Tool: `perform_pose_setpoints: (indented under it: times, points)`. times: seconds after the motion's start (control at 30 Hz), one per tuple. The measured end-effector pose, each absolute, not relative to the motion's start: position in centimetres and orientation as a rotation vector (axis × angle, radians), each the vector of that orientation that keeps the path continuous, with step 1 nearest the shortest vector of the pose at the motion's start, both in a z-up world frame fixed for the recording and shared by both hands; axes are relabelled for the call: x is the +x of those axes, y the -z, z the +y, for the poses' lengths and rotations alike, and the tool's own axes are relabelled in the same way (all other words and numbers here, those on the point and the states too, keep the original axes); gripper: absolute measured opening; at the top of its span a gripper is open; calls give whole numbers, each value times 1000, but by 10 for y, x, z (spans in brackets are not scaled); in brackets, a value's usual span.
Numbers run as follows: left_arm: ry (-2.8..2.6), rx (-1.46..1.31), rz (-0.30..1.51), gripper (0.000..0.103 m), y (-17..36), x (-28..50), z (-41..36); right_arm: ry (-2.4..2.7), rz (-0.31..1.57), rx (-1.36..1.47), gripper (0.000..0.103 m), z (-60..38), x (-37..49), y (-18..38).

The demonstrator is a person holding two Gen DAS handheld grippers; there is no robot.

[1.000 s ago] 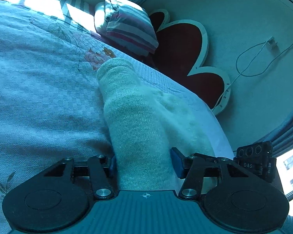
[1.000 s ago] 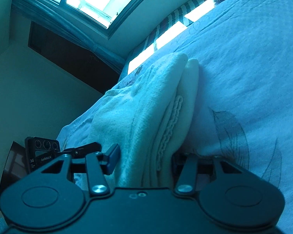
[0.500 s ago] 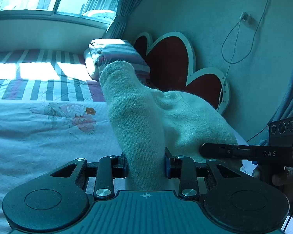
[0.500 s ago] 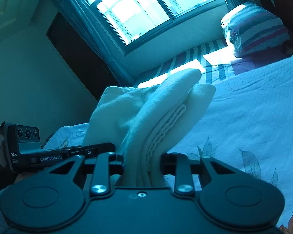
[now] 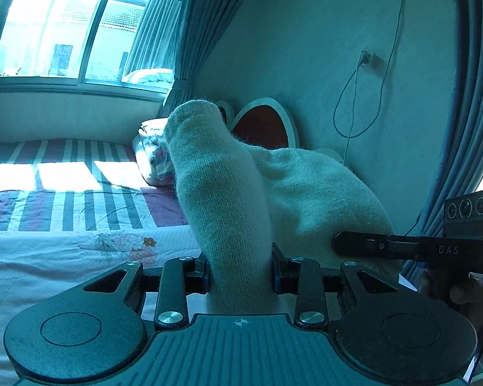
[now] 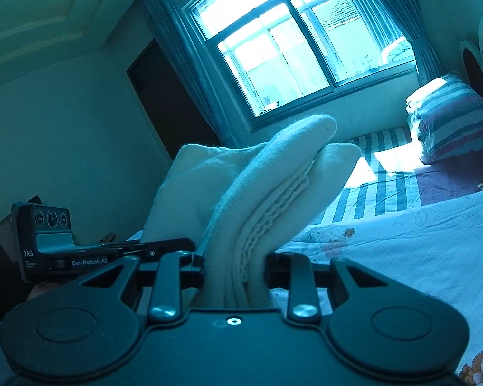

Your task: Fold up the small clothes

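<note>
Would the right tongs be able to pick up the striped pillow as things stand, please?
Probably not: the right tongs are shut on the cream garment, lifted off the bed; the striped pillow lies far off.

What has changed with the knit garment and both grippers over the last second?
Both grippers closed onto the cream knit garment and lifted it off the bed. The left gripper and the right gripper now pinch bunched folds in the air. The striped pillow is unmoved; the garment is not yet folded further.

window [image 6: 293,54]: sunlit | bed [image 5: 64,257]: striped, floral | headboard [image 5: 264,125]: heart-shaped | curtains [image 5: 190,32]
</note>
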State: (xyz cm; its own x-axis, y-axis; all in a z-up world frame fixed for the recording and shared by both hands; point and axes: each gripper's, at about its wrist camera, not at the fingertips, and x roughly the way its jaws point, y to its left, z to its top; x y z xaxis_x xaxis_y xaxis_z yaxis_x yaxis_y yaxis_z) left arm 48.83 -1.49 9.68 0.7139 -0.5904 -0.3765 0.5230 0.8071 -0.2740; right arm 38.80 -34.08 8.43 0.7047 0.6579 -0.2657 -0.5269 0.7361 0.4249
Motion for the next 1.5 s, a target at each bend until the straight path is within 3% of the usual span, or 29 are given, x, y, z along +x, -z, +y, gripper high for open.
perform_pose_setpoints:
  times: [0.4,1.17,1.5]
  points:
    - [571,-179,526,33,-73,490,24,-711,466,331,29,-305,415,-72]
    - [497,-265,805,33,82,595,43,-642,795,487,29,-274,520,74]
    - [466,-324,820,33,86,595,78,-698,830,554,29,-258,533,90]
